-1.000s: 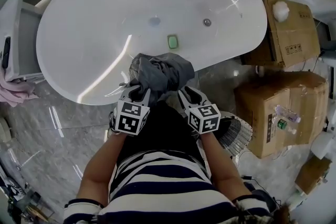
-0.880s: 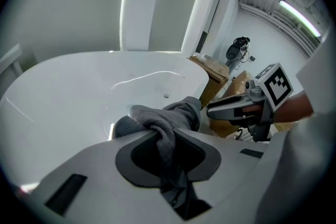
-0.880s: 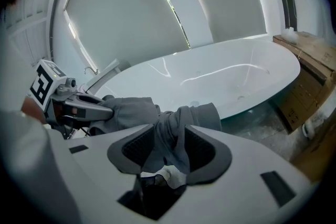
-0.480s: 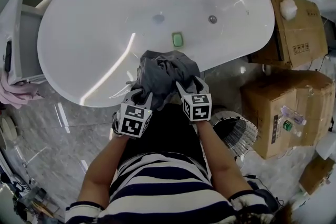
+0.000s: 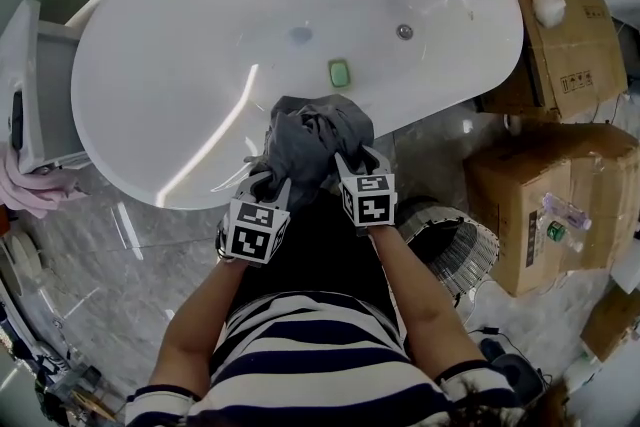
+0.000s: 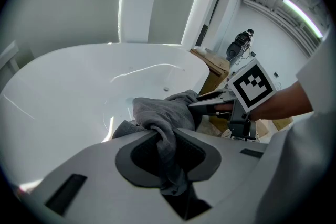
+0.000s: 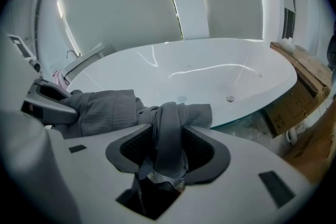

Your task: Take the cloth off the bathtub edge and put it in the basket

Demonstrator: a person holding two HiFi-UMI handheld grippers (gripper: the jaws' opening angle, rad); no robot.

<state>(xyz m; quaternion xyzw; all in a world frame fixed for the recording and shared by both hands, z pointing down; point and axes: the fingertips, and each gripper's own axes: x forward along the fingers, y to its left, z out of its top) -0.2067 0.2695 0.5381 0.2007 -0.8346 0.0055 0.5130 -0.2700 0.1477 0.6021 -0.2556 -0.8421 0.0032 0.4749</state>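
Note:
A crumpled grey cloth [image 5: 315, 137] lies over the near edge of the white bathtub [image 5: 190, 65]. My left gripper [image 5: 262, 179] is shut on the cloth's left part, with a fold [image 6: 164, 128] pinched between its pads. My right gripper [image 5: 352, 161] is at the cloth's right side. Its jaws are closing on a thick fold [image 7: 168, 139] that fills the gap between the pads. The two grippers are close together, side by side. The white wire basket [image 5: 458, 250] stands on the floor to my right, beside the tub.
A small green object [image 5: 340, 72] lies in the tub near the drain [image 5: 404, 32]. Cardboard boxes [image 5: 555, 195] stand at the right, past the basket. A pink cloth [image 5: 25, 190] hangs off a white unit at the left. The floor is grey marble.
The right gripper has moved left and up to the cloth, closer to the left gripper, and taken a new fold. The left gripper keeps its hold.

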